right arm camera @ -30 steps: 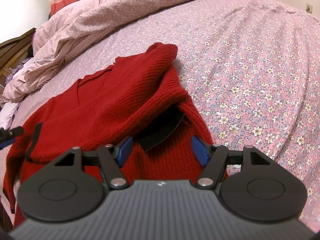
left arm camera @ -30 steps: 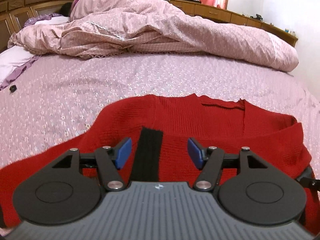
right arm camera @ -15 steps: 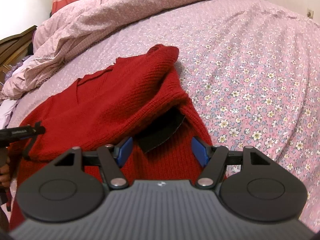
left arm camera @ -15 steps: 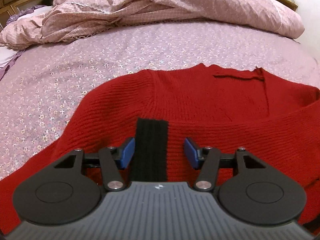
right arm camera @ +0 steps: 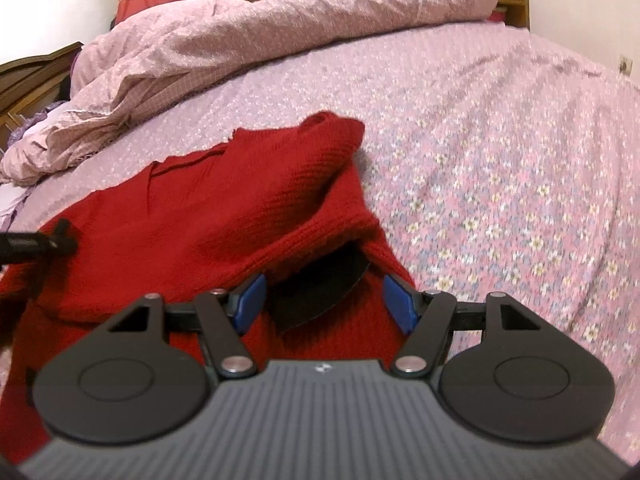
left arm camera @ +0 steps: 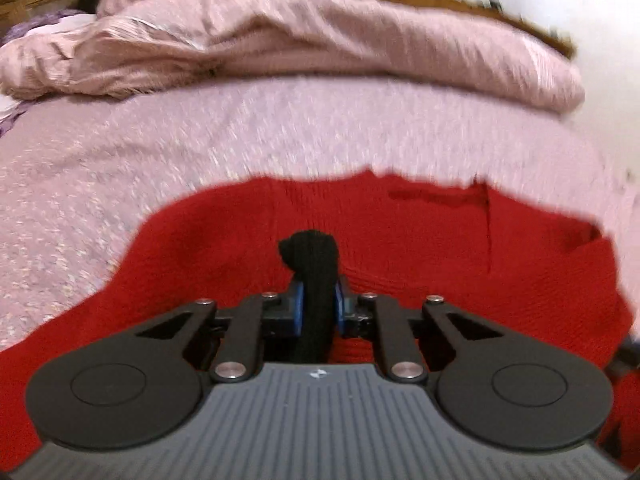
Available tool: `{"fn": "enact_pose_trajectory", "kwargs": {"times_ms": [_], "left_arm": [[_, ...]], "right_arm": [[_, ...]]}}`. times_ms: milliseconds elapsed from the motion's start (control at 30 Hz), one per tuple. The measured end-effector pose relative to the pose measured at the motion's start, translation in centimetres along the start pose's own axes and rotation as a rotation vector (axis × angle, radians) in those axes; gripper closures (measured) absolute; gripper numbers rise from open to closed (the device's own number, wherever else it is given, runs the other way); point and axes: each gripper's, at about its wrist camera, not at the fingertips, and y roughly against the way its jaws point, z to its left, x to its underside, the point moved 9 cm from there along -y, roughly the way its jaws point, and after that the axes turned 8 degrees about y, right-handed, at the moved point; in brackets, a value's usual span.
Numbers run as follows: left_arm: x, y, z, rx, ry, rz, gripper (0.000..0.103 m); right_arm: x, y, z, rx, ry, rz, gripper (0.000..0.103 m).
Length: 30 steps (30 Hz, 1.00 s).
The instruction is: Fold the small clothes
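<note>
A red sweater point(left arm camera: 400, 248) lies spread on the bed point(left arm camera: 200, 140), on a pink sheet with small flowers. A crumpled pink quilt point(left arm camera: 320, 48) is heaped on the far part of the bed, well apart from the sweater.

The left tool point(left arm camera: 318, 312) is closing its jaws on a black cuff point(left arm camera: 314, 256) of the sweater. The cuff is between the 2 blue pads point(left arm camera: 297, 314) and they press on it from both sides; the cloth is bunched and its end stands up above the pads. This view is blurred, so the fine knit is hard to see.

The right tool point(right arm camera: 324, 306) stays with its jaws apart, over the near edge of the sweater. Between its pads point(right arm camera: 249, 300) I see a folded red sleeve and under it a dark opening with a black cuff point(right arm camera: 320, 288). The pads do not touch the cloth, as far as I can tell. In the right view the tip of the left tool point(right arm camera: 40, 242) shows at the left side, on the sweater.

The far corner of the sweater is folded over and makes a small hump near the middle of the bed.
</note>
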Motion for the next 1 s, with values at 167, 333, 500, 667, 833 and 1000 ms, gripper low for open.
{"fn": "enact_pose_trajectory", "kwargs": {"times_ms": [167,333,500,667,833,1000], "left_arm": [[-3.1,4.0,2.0,-0.037,0.081,-0.129,0.086],[-2.3,2.9,3.9,-0.086,0.120,-0.072,0.086],[0.2,0.9,4.6,-0.145,0.094,-0.016,0.086],[0.4,0.3,5.0,-0.155,0.097,-0.011,0.086],[0.2,0.8,4.5,-0.145,0.073,-0.028,0.086],[-0.7,2.0,3.3,-0.110,0.049,-0.074,0.086]], "right_arm": [[-0.6,0.1,-0.1,0.035,0.046,-0.032,0.036],[-0.5,-0.3,-1.3,0.124,0.070,-0.023,0.036],[-1.1,0.1,-1.7,0.095,0.036,-0.031,0.036],[-4.9,0.1,-1.9,0.015,-0.017,-0.121,0.036],[-8.0,-3.4,-1.2,-0.055,0.008,-0.125,0.036],[-8.3,-7.8,-0.6,-0.096,0.035,-0.050,0.038]]}}
